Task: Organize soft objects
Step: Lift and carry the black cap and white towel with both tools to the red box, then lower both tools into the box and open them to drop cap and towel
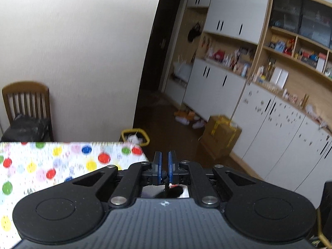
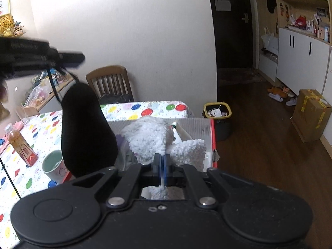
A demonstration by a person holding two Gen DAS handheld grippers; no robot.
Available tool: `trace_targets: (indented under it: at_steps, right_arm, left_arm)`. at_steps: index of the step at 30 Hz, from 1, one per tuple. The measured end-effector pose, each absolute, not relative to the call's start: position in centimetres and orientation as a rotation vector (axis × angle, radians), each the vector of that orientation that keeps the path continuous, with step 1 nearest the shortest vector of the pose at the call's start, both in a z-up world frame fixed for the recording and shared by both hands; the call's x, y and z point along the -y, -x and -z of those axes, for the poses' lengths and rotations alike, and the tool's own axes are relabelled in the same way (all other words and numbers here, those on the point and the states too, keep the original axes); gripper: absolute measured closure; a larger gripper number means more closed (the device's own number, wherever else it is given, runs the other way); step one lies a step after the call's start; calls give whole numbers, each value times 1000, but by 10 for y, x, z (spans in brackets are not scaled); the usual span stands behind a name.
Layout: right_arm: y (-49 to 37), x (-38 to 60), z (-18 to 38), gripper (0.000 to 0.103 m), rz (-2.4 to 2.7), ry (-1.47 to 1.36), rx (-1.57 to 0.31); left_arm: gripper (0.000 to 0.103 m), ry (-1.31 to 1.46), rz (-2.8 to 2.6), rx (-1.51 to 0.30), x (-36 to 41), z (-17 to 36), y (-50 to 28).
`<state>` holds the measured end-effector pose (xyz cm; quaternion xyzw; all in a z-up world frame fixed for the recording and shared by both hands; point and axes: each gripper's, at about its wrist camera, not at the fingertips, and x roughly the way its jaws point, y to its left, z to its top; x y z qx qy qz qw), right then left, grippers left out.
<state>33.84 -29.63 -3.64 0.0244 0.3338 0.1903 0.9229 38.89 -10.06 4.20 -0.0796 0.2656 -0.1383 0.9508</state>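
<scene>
In the right wrist view a white fluffy plush toy (image 2: 149,139) lies in an open cardboard box (image 2: 212,137) with red edges, on the dotted tablecloth. My right gripper (image 2: 161,161) is shut on part of the white plush at the box's near side. My left gripper (image 2: 62,57) shows at the upper left, holding a black soft object (image 2: 85,128) that hangs by a thin cord over the box's left side. In the left wrist view my left gripper (image 1: 165,161) is nearly closed on a thin dark cord, with the black object (image 1: 170,193) below the jaws.
A bottle of amber drink (image 2: 21,145) and a green-lined cup (image 2: 53,164) stand on the table (image 2: 145,108) at left. A wooden chair (image 2: 110,83) stands behind it. A yellow-rimmed bin (image 2: 217,110) and a cardboard carton (image 2: 311,114) are on the wooden floor.
</scene>
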Motion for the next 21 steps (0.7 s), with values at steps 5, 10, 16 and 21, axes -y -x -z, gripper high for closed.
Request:
trace_targets:
  at_steps: [5, 10, 16, 21]
  right_arm:
    - [-348, 295, 45, 102, -404, -31, -717]
    - [-354, 297, 55, 102, -411, -27, -749]
    - [-359, 292, 68, 102, -422, -10, -788]
    - [-363, 288, 76, 102, -431, 0, -811]
  left_arm:
    - [97, 128, 272, -608, 107, -10, -394]
    - [97, 107, 269, -675, 112, 20, -392]
    - [97, 100, 279, -757, 116, 53, -390]
    - [97, 85, 278, -813, 123, 76, -387]
